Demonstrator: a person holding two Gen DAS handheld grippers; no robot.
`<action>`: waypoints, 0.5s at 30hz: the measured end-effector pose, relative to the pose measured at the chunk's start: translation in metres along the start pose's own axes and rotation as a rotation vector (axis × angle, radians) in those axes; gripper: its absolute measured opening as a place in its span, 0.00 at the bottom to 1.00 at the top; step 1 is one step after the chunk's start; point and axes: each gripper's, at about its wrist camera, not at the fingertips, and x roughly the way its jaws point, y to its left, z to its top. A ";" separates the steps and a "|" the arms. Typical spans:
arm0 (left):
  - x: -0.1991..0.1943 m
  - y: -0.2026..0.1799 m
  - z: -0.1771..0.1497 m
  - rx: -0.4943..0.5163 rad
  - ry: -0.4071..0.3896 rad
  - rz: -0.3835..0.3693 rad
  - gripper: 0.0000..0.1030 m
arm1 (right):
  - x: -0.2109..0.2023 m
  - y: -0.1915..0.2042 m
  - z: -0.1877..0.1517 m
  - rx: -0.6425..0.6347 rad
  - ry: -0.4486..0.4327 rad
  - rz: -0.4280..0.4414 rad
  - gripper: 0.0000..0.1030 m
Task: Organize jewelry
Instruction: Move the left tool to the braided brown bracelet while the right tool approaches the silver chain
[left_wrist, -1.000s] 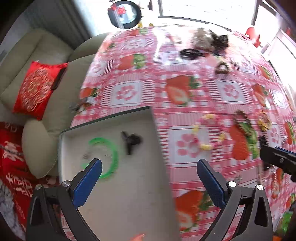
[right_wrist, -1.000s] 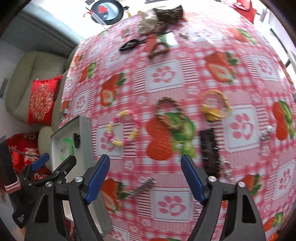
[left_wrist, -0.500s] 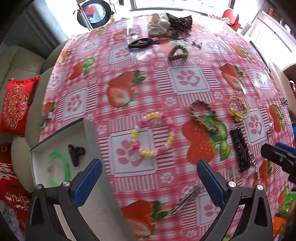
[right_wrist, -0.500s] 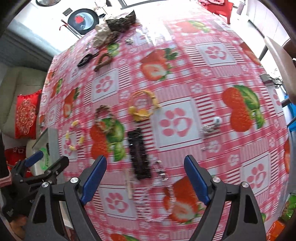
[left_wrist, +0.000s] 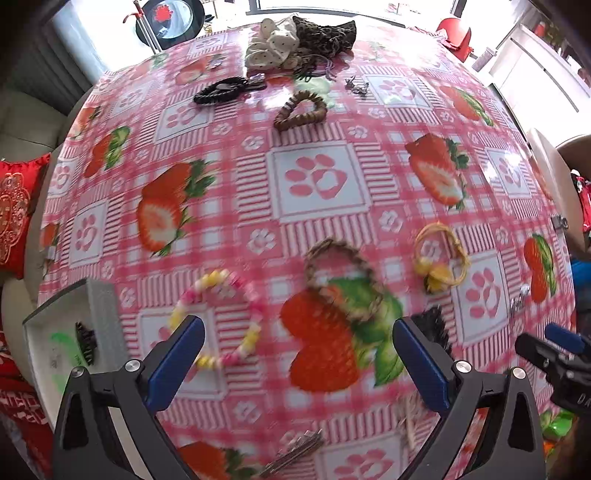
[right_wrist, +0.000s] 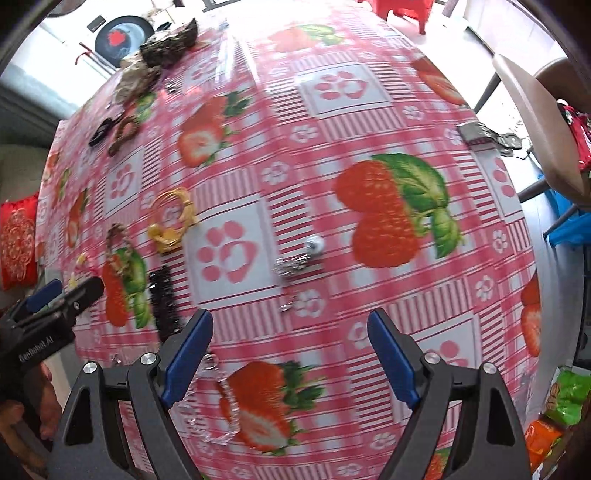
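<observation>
My left gripper (left_wrist: 297, 325) hangs open over the strawberry tablecloth (left_wrist: 317, 181), nothing between its blue pads. Just under it lie a pink-and-yellow bead bracelet (left_wrist: 218, 317) and a braided brown bracelet (left_wrist: 343, 277). To their right lie a yellow hair tie (left_wrist: 439, 258) and a black hair clip (left_wrist: 432, 325). A white tray (left_wrist: 99, 306) at the left edge holds a green ring (left_wrist: 61, 339) and a black claw clip (left_wrist: 85, 341). My right gripper (right_wrist: 290, 319) is open and empty, with a silver pearl earring (right_wrist: 303, 254) ahead of it and a clear chain bracelet (right_wrist: 218, 406) by its left finger.
A pile of scrunchies (left_wrist: 295, 40), a black coil tie (left_wrist: 221, 90) and a brown heart-shaped braid (left_wrist: 301, 110) lie at the far end. A silver hairpin (left_wrist: 295, 454) lies near the front edge. A sofa with a red cushion (left_wrist: 14, 214) stands left, a chair (right_wrist: 535, 110) right.
Both grippers have travelled to the right over the table. The tray has slid from under the left gripper to the view's left edge. The right gripper has passed the black clip and opened slightly.
</observation>
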 end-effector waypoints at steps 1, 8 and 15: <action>0.002 -0.002 0.002 0.003 -0.001 -0.001 1.00 | 0.001 -0.004 0.001 0.003 -0.001 -0.006 0.85; 0.018 -0.021 0.018 0.047 -0.003 0.015 0.94 | 0.006 -0.018 0.005 -0.006 -0.007 -0.042 0.85; 0.034 -0.027 0.025 0.053 0.010 0.028 0.94 | 0.015 -0.014 0.013 -0.033 -0.013 -0.062 0.85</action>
